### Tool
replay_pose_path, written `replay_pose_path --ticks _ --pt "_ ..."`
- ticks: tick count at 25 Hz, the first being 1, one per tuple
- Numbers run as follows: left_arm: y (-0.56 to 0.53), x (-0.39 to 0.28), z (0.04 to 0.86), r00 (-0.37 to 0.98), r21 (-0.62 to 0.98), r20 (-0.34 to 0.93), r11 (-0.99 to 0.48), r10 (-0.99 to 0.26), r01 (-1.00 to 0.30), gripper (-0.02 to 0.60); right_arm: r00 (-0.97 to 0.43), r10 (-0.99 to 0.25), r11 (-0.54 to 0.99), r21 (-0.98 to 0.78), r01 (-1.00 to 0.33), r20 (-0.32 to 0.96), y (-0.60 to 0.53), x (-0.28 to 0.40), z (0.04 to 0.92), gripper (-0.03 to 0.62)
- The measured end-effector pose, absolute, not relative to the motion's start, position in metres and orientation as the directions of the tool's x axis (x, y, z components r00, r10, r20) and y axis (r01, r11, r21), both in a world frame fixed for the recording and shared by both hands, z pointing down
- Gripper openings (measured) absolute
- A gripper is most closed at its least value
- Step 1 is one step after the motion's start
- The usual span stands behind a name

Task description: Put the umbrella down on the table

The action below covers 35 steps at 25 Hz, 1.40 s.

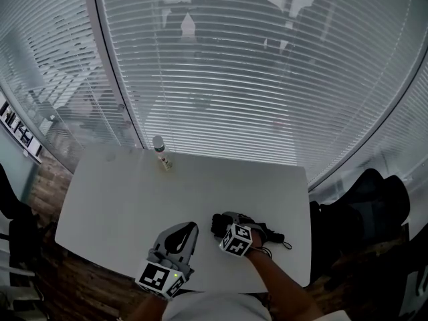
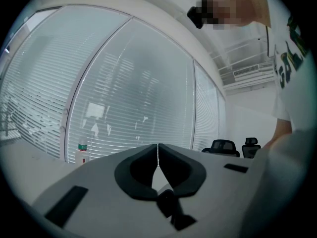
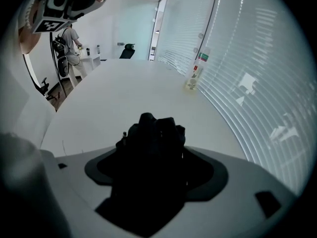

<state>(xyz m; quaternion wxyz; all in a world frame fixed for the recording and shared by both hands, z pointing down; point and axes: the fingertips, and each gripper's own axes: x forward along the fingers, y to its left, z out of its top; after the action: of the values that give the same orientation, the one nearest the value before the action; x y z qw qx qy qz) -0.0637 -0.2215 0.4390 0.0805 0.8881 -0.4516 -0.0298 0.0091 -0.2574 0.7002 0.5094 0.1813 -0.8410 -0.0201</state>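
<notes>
Lying on table (image 1: 134,206) near its front edge: folded black umbrella (image 1: 269,234). R gripper (image 3: 154,155) jaws spread wide either side of it, not pinching. L gripper (image 2: 157,152) alongside, jaws pressed together, empty.

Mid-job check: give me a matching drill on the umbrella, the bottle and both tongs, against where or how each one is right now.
Things:
1. umbrella
2. bottle
3. left tongs
4. right tongs

Places or states:
A. closed, nothing between them
B. upright at the far edge of the table, by the blinds
C. wide apart around a black bundle
D. black, folded, on the table's near side

Pairs: 1-D, 2-B, 3-A, 4-C
</notes>
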Motion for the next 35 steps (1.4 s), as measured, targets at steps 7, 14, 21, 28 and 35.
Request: replay_pose_path --ticks 7,14,21,28,35 --pt "-0.221 -0.058 0.443 0.598 0.174 0.026 -0.586 -0.801 -0.791 0.018 -0.455 -0.397 0.904 0.254 -0.344 0.797 -0.259 0.017 0.668 0.365" --pt "-0.219 -0.047 0.441 0.624 0.162 0.021 -0.613 -0.781 -0.773 0.018 -0.543 -0.499 0.844 0.237 -0.481 0.675 -0.260 0.031 0.608 0.285" --pt "-0.214 -0.040 0.437 0.636 0.146 0.015 -0.627 -0.772 -0.765 0.015 -0.615 -0.585 0.783 0.172 -0.598 0.530 -0.254 0.041 0.562 0.192" --pt "-0.210 -0.041 0.434 0.629 0.152 0.010 -0.621 -0.777 -0.769 0.014 -0.678 -0.658 0.729 0.051 -0.683 0.329 -0.240 0.057 0.493 0.132" --pt "-0.205 -0.038 0.425 0.636 0.151 -0.005 -0.630 -0.772 -0.762 0.014 -0.652 -0.739 0.667 0.047 -0.744 0.169 -0.217 0.077 0.427 0.064"
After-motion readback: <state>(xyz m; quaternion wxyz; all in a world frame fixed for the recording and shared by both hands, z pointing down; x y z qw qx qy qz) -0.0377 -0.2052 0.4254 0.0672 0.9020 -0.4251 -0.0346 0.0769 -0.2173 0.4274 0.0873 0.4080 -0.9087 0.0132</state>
